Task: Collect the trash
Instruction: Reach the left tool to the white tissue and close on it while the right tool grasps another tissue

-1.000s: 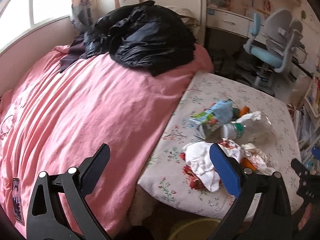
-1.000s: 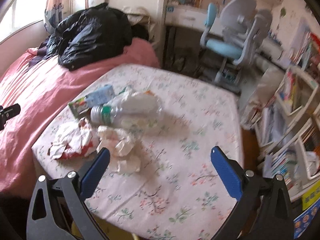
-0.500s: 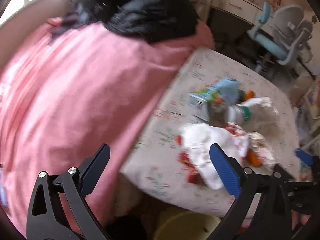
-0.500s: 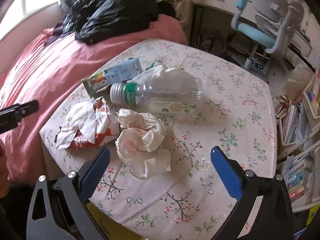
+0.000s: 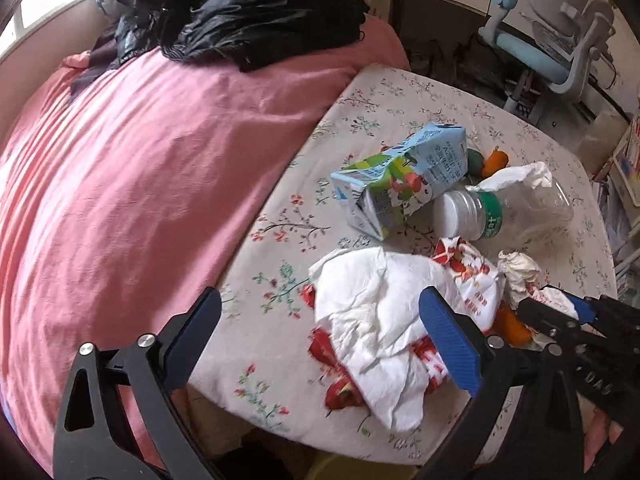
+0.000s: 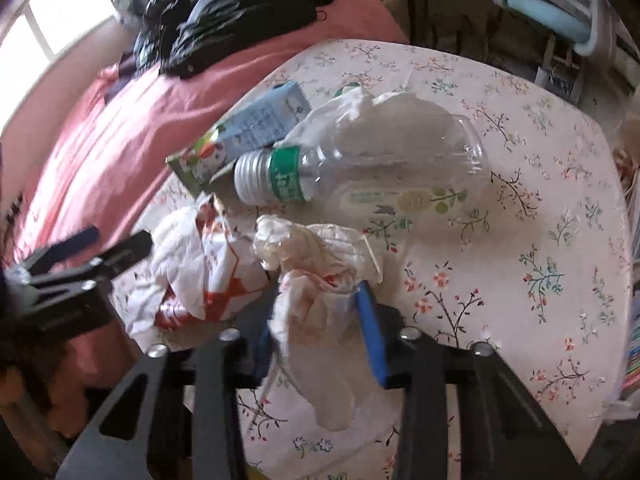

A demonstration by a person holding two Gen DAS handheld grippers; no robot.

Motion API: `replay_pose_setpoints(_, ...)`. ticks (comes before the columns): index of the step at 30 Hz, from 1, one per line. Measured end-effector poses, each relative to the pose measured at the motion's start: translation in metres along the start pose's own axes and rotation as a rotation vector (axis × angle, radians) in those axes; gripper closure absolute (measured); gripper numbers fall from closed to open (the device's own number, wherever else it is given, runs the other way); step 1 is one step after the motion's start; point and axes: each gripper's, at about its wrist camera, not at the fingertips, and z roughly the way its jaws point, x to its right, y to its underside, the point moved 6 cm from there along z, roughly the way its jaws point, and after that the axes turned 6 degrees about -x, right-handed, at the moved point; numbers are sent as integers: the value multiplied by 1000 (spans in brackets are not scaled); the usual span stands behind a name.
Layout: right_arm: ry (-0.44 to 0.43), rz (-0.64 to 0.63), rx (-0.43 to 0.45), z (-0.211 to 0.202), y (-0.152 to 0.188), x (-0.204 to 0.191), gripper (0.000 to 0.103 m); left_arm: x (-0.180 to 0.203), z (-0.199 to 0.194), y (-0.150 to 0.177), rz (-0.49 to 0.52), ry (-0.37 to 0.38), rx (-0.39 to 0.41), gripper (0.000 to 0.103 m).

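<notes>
Trash lies on a floral-cloth table [image 5: 360, 112]: a blue-green drink carton [image 5: 404, 172], a clear plastic bottle [image 6: 360, 168], a red-and-white wrapper [image 5: 380, 320] and a crumpled stained tissue [image 6: 316, 280]. My right gripper [image 6: 316, 320] is shut on the crumpled tissue near the table's front edge. It also shows in the left wrist view [image 5: 560, 312]. My left gripper [image 5: 320, 344] is open and empty, its right finger over the red-and-white wrapper at the table's near left corner.
A pink bed [image 5: 120, 184] with black bags [image 5: 248, 4] on it lies left of the table. A blue-grey desk chair [image 5: 560, 40] and a desk stand behind. Bookshelves [image 5: 628, 168] are at the right. A yellow bin rim [image 5: 332, 468] shows below the table edge.
My right gripper moved forward and down and closed on the crumpled tissue. My left gripper swung in closer to the table corner, over the wrapper, still open.
</notes>
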Motion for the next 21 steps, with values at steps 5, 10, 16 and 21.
replay_pose_setpoints(5,-156,142,22,-1,-6,17,75,3,17,-3,-30,85,-68,68)
replay_pose_setpoints(10,-205,190,65,-12,-11,21,79,0,10,-10,-99,222,-67,92)
replay_pose_setpoints(16,-226,174,101,-29,-15,22,79,-15,-16,-19,-151,266,20,95)
replay_pose_setpoints(21,-224,178,98,-31,-11,30,79,-19,7,-13,-185,198,-56,28)
